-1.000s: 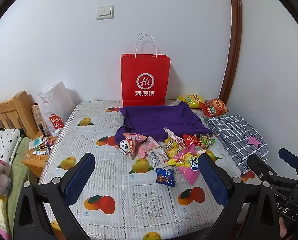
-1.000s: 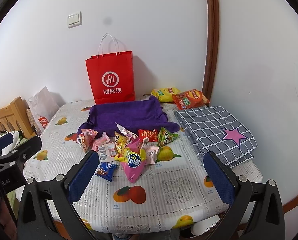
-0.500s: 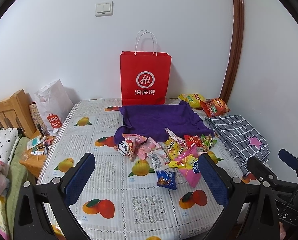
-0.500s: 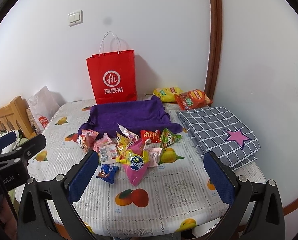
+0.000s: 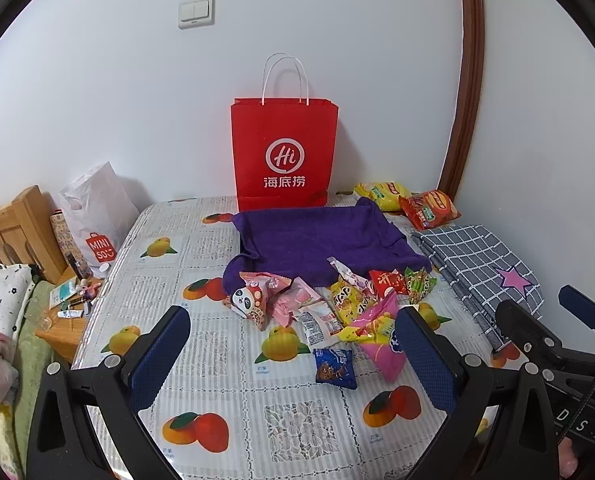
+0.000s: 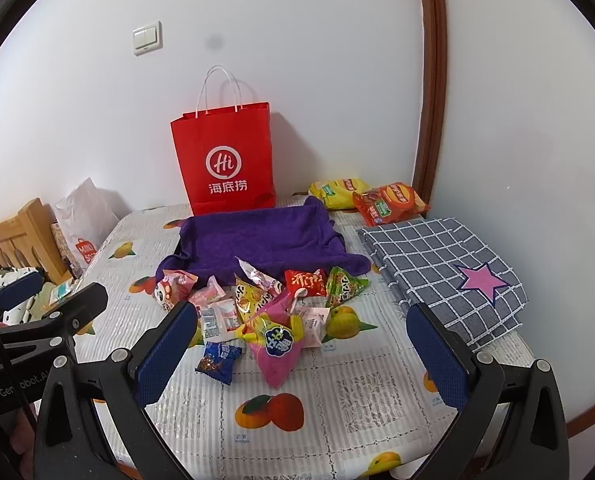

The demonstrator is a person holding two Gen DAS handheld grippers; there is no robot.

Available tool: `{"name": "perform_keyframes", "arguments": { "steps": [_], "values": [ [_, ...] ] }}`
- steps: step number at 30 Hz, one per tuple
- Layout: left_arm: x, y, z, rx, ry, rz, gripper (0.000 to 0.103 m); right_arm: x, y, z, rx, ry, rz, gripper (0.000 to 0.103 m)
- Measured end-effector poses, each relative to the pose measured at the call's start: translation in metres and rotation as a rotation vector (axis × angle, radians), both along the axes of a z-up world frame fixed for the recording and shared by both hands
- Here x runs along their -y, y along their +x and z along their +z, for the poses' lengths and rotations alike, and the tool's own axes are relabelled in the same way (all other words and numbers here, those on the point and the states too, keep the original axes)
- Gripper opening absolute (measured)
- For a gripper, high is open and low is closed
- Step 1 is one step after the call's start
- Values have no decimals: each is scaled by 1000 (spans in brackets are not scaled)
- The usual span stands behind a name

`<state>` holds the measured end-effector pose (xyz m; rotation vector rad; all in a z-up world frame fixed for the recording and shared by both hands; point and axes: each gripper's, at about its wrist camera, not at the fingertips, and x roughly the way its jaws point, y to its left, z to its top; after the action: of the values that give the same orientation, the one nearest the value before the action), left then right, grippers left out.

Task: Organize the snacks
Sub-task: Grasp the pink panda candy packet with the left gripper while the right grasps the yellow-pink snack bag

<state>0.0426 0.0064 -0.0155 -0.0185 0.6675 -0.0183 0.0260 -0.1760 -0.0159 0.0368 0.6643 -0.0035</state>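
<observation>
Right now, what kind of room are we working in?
Most likely a bedroom at home. A wooden bed frame with bedding stands at the left beside a cluttered nightstand, and the snack pile lies on a table with a fruit-print cover.

Table w/ fruit-print cloth (image 5: 201, 364): snack pile (image 5: 337, 312), purple towel (image 5: 317, 240), red bag (image 5: 283, 156), checked cloth (image 5: 473, 256).

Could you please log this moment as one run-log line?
phase: approach | left gripper: open, empty | right gripper: open, empty | snack pile: untouched on table | red bag: upright
</observation>
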Motion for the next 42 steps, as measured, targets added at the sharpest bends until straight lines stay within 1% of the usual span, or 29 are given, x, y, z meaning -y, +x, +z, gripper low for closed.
{"name": "perform_keyframes", "arguments": {
  "steps": [9,12,13,17,22,25,26,28,34,37,39,40,41,42],
  "values": [
    [-7,24,-18,-44,-10,-8,103,-2,24,-23,-54,-15,-8,102],
    [-13,35,-29,-74,-8,6,103,0,33,-33,-80,-24,-29,99],
    [-16,40,-33,-87,-12,11,103,1,36,-36,-90,-21,-31,96],
    [-28,57,-50,-134,-26,31,99,8,52,-58,-155,11,-35,93],
    [-40,76,-73,-183,-35,49,98,10,70,-84,-212,17,-33,93],
    [-46,86,-84,-207,-33,60,98,8,79,-98,-240,26,-11,90],
    [-49,89,-88,-214,-35,64,98,5,81,-103,-246,34,3,88],
    [-54,95,-95,-231,-35,74,98,-2,87,-113,-262,38,41,87],
    [-69,107,-111,-260,-40,92,98,-30,103,-139,-280,-2,133,87],
    [-77,113,-118,-280,-80,95,98,-38,114,-154,-317,6,147,87],
    [-79,118,-122,-286,-98,89,98,-43,120,-167,-347,-28,146,87],
    [-79,120,-123,-285,-95,87,98,-44,120,-171,-355,-45,143,83],
    [-79,123,-124,-283,-87,85,98,-44,121,-174,-363,-56,141,75],
    [-78,127,-126,-281,-76,84,98,-42,122,-177,-370,-55,139,71]
  ]
}}
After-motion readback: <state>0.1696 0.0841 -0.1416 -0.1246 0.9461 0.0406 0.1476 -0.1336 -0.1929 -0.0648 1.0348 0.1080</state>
